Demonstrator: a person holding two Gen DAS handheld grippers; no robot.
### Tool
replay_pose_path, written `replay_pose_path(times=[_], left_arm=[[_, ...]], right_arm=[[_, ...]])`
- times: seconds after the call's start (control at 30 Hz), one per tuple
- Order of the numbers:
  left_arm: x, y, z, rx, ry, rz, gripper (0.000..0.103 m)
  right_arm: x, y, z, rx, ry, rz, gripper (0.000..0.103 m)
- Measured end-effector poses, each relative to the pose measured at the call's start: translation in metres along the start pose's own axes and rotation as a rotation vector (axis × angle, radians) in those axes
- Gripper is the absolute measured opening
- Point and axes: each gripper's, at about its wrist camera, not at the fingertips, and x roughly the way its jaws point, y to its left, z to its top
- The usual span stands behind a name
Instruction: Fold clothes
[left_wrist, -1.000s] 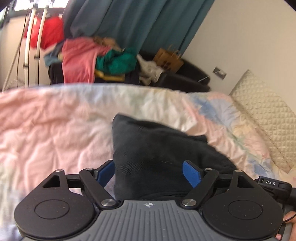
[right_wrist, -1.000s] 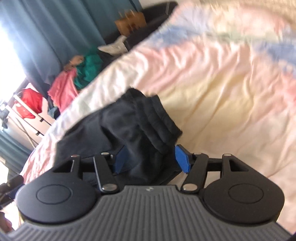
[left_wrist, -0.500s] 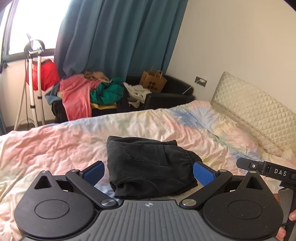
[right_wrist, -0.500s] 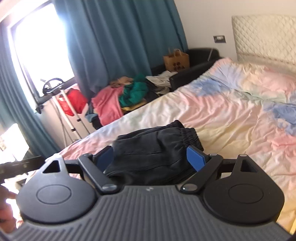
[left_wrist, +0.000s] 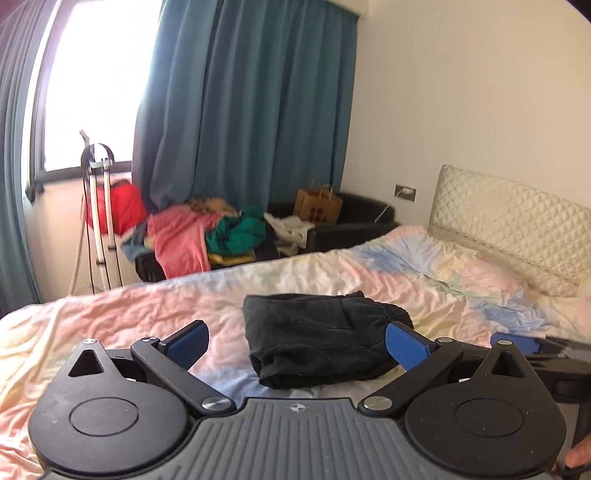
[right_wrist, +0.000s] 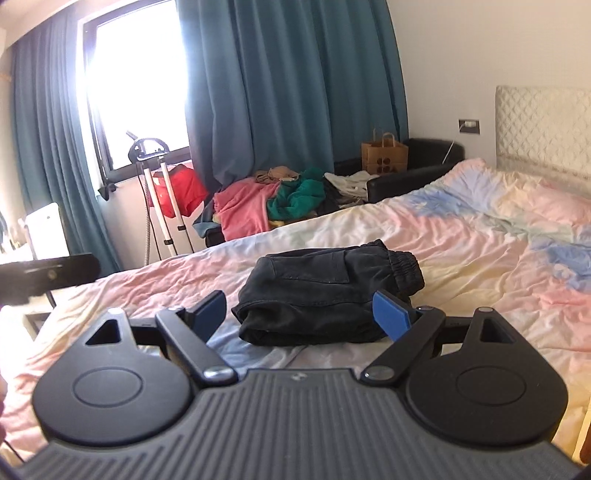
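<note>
Folded black elastic-waist trousers (left_wrist: 325, 332) lie on pastel patchwork bed sheet (left_wrist: 110, 317). Left claw (left_wrist: 295, 341) and right claw (right_wrist: 301, 314) both gape wide, empty, short of the cloth.

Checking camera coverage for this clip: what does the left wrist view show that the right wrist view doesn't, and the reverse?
Only the left wrist view shows the right gripper at its right edge, and the quilted headboard running long across the frame.

Only the right wrist view shows the elastic waistband clearly, a white appliance by the left curtain, and the left gripper's dark body at its left edge.

Both show the folded black trousers lying free on the pastel bedsheet, the clothes pile, the paper bag, teal curtains, and open, empty jaws.
</note>
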Motion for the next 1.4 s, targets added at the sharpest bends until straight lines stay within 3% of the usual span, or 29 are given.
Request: replay_pose_path(times=[0.23, 0.67, 1.07, 1.4], left_arm=[[-0.006, 0.008, -0.030, -0.031, -0.009, 0.020, 0.103], [0.011, 0.030, -0.072, -0.025, 0.006, 0.088, 0.103], [0.028, 0.041, -0.087, -0.043, 0.007, 0.114, 0.103], [0.029, 0.037, -0.090, -0.046, 0.026, 0.111, 0.103]], right_arm=[[0.001, 0.011, -0.022, -0.039, -0.043, -0.011, 0.088], [0.023, 0.033, -0.057, -0.103, -0.038, -0.062, 0.088], [0.029, 0.020, -0.058, -0.019, -0.037, -0.071, 0.088], [0.025, 0.021, -0.059, -0.033, -0.047, -0.074, 0.088]])
